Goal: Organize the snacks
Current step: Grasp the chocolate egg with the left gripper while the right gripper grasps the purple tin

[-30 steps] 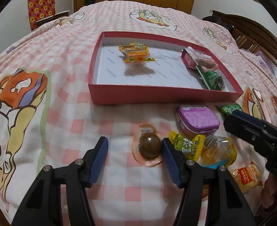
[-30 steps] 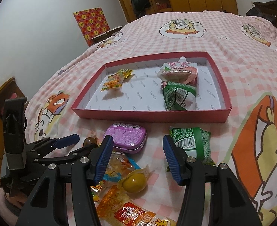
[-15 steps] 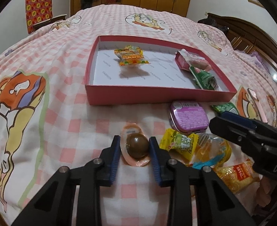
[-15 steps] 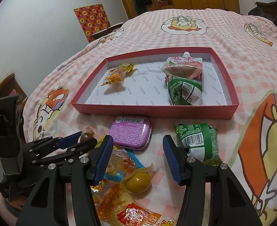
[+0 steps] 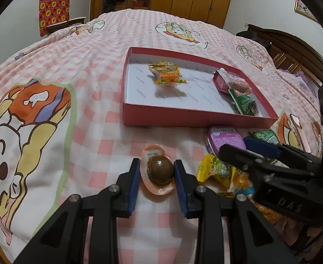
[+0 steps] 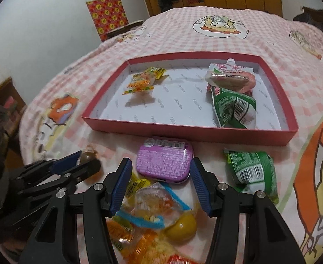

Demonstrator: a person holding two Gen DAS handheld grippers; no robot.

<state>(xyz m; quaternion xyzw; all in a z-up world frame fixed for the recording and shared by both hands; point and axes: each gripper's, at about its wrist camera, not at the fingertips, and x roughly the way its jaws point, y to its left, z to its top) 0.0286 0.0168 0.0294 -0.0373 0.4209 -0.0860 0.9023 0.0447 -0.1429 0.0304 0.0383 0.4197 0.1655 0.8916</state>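
Centrally in the left wrist view, the left gripper [image 5: 155,173] has just been closing, and its blue pads now press both flanks of the brown egg-shaped snack [image 5: 160,169] in its clear peach-coloured blister; the snack rests on the checked bedspread [image 5: 100,132], not yet lifted. Gripping across the rounded body rather than the thin flange probably gives the firmer hold. The right gripper [image 6: 160,176] stands half spread, its pads flanking the purple tin [image 6: 164,159] without visibly pressing on it, which suggests the tin is the next pick. The red tray [image 5: 183,118] lies beyond both tools, its near wall between the loose snacks and the lined floor; anything carried in must therefore clear that rim. Inside, an orange-and-yellow packet [image 5: 167,74] sits at the left and a pink pouch [image 6: 229,77] with a green packet [image 6: 236,107] at the right, leaving the middle and near-left floor open. Close beside the tin lie a green wrapper [image 6: 252,171], a yellow sweet [image 5: 216,169] and a heap of clear packets [image 6: 152,206], so room there is tight.
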